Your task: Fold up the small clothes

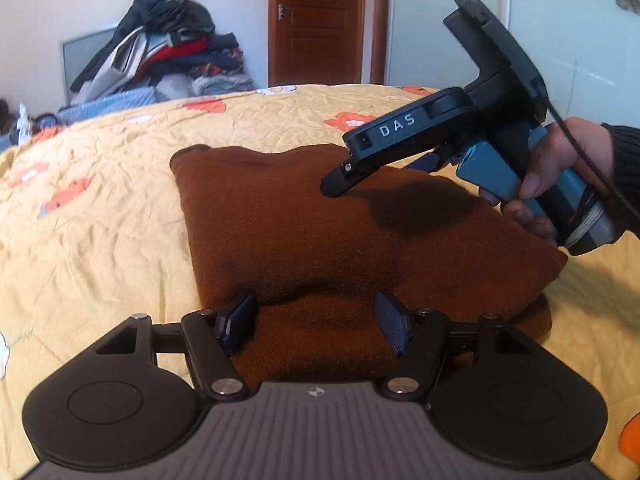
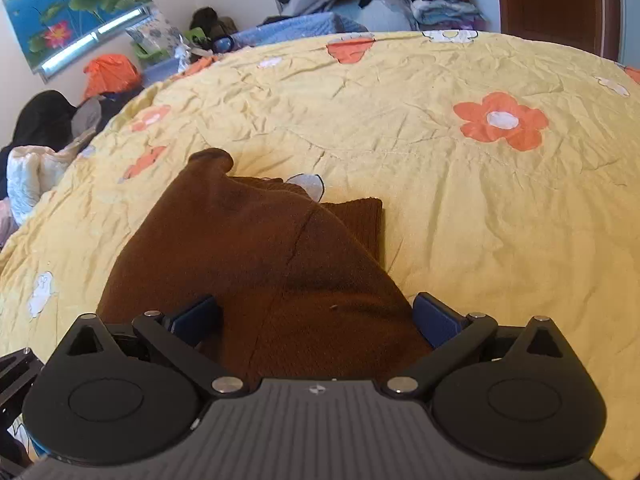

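Observation:
A brown knit garment [image 1: 320, 236] lies folded into a rough rectangle on the yellow flowered bedspread [image 1: 100, 208]. My left gripper [image 1: 316, 324] is open, its blue pads at the garment's near edge, one on each side of a raised fold. The right gripper [image 1: 340, 184] shows in the left wrist view, held by a hand above the garment's far right part. In the right wrist view the right gripper [image 2: 316, 320] is open wide over the garment [image 2: 256, 256], whose cuff end [image 2: 356, 220] sticks out to the right.
A pile of clothes [image 1: 160, 52] stands behind the bed by the wall, beside a brown door [image 1: 320, 20]. More clothes and bags [image 2: 60, 120] lie off the bed's left side. A flower poster [image 2: 72, 4] hangs on the wall.

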Action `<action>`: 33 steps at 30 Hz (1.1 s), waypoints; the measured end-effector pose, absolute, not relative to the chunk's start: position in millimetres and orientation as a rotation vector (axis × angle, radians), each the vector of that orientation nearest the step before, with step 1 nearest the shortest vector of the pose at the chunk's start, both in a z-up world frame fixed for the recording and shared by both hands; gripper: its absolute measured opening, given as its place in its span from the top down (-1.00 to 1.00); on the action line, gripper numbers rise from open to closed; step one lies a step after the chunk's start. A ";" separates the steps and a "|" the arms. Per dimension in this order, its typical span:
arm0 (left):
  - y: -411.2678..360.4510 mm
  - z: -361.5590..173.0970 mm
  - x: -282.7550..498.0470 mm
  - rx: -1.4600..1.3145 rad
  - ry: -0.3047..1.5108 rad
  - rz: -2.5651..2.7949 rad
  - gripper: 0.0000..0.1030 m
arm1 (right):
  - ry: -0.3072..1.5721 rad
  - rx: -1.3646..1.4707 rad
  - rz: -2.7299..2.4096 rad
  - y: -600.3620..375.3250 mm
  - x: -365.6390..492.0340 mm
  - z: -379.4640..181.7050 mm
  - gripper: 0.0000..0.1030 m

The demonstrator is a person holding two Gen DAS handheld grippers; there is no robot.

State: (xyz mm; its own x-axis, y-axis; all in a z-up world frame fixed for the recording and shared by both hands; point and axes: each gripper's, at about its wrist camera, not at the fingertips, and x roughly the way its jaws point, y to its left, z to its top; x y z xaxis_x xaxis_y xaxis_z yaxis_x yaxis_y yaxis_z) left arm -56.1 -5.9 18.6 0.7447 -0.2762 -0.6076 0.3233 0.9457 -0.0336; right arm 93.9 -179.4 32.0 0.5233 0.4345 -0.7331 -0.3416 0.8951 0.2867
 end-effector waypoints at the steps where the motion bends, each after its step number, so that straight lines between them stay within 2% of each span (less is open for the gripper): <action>1: -2.9 20.0 -58.7 0.063 0.657 -0.329 -0.27 | 0.919 0.131 0.467 -180.8 91.8 36.3 -0.91; 2: 0.3 20.3 -64.5 0.056 0.659 -0.333 -0.28 | 0.893 0.140 0.462 -184.7 85.3 42.7 -0.79; 3: 2.8 19.9 -66.6 0.054 0.661 -0.335 -0.28 | 0.854 0.146 0.455 -190.3 76.9 50.0 -0.76; 8: 3.9 18.4 -69.9 0.055 0.653 -0.330 -0.28 | 0.691 0.147 0.523 -182.4 29.2 88.4 -0.96; 11: 1.1 17.8 -67.5 0.057 0.655 -0.322 -0.28 | 0.758 0.105 0.590 -157.8 37.5 80.6 -0.96; 13: 1.8 17.9 -69.1 0.055 0.657 -0.322 -0.28 | 0.836 0.069 0.575 -148.4 49.4 56.6 -1.00; 16: 2.3 17.0 -67.9 0.058 0.652 -0.322 -0.28 | 0.742 -0.101 0.569 -135.3 48.3 36.7 -1.00; 21: 6.8 27.3 -76.1 0.030 0.669 -0.299 -0.29 | 0.812 -0.026 0.541 -135.9 56.6 56.9 -0.94; 26: 18.2 19.2 -90.0 0.005 0.701 -0.307 -0.32 | 0.752 0.095 0.600 -155.6 5.2 72.5 -1.00; 28: 22.1 12.3 -86.3 -0.034 0.695 -0.295 -0.43 | 0.768 0.036 0.600 -151.9 0.5 49.3 -1.00; 30: 23.5 15.1 -82.2 -0.052 0.709 -0.284 -0.43 | 0.695 -0.081 0.604 -147.4 -8.0 40.5 -1.00; 33: 29.7 28.2 -91.2 -0.095 0.716 -0.277 -0.38 | 0.735 -0.040 0.568 -146.8 -12.0 59.7 -0.97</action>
State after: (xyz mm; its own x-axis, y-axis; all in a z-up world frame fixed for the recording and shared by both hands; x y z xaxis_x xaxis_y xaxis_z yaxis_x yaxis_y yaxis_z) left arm -91.2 29.7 28.2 0.7195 -0.2824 -0.6345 0.2178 0.9592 -0.1800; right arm -12.0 -146.8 59.7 0.5988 0.4761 -0.6441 -0.5036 0.8491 0.1594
